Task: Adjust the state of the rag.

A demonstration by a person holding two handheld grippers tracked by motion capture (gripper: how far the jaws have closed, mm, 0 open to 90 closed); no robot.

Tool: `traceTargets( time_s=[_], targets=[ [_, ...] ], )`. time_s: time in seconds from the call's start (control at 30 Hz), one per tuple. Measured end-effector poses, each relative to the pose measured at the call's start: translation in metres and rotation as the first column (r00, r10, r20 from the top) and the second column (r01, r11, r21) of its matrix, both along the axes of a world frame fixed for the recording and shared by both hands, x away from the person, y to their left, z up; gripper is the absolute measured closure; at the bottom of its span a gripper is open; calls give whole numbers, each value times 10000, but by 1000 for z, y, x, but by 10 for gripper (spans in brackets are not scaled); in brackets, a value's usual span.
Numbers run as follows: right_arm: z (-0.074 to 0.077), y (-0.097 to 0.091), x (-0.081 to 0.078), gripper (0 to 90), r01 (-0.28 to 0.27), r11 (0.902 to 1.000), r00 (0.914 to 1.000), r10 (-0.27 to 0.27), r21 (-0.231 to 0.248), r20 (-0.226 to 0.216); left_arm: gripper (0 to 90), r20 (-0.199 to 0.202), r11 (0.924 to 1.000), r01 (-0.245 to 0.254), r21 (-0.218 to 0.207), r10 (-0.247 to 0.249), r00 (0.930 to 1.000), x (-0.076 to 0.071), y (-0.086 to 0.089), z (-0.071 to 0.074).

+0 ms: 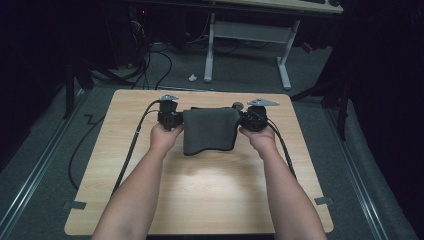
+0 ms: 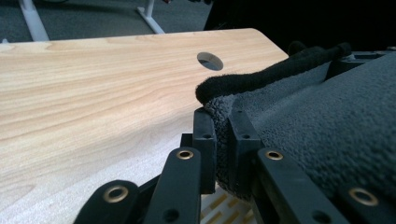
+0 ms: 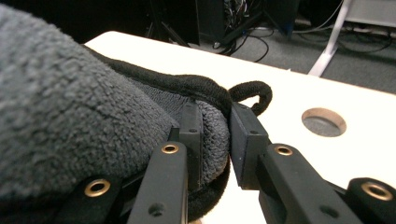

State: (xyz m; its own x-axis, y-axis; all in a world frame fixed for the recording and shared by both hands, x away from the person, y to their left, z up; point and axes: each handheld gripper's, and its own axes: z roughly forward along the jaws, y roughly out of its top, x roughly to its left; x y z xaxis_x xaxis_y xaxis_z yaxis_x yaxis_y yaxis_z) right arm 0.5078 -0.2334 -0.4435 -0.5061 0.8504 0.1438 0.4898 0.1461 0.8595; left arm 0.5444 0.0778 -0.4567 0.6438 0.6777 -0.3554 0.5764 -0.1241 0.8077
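Observation:
A dark grey fleecy towel (image 1: 210, 131) hangs folded between my two grippers over the far half of the wooden table (image 1: 200, 195). My left gripper (image 1: 172, 119) is shut on the towel's left corner; in the left gripper view its jaws pinch the grey cloth (image 2: 327, 121) just below the black hem (image 2: 261, 77). My right gripper (image 1: 251, 120) is shut on the right corner, its jaws clamping the folded edge (image 3: 212, 128) under the black hem, with a small black loop (image 3: 257, 91) sticking out beyond them. The towel's lower edge rests on or just above the tabletop.
A round cable hole (image 2: 210, 61) sits in the tabletop near the far edge, also the hole (image 3: 323, 122) in the right gripper view. Cables trail from both grippers toward me. A white desk frame (image 1: 247, 45) and floor cables stand beyond the table.

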Motion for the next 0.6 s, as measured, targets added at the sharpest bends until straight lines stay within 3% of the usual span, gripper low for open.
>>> traceTargets(
  time_s=[0.43,0.47,0.53,0.6],
  targets=[
    [-7,-1,1,747,-27,9999,9995,30,112,-306,828,-220,10000,-29,-67,28,9998,-2,3,-7],
    [-7,-1,1,734,7,9999,9995,-3,121,-328,825,-250,10000,-27,-96,25,9997,-3,4,-7],
    [-4,-2,0,612,475,9986,9986,-480,-214,-230,773,-292,9998,-218,-5,218,9993,-3,6,-6],
    [1,-7,0,558,702,9975,9973,-704,-82,-226,725,-293,9992,-360,168,365,9989,-4,8,-4]
  ],
)
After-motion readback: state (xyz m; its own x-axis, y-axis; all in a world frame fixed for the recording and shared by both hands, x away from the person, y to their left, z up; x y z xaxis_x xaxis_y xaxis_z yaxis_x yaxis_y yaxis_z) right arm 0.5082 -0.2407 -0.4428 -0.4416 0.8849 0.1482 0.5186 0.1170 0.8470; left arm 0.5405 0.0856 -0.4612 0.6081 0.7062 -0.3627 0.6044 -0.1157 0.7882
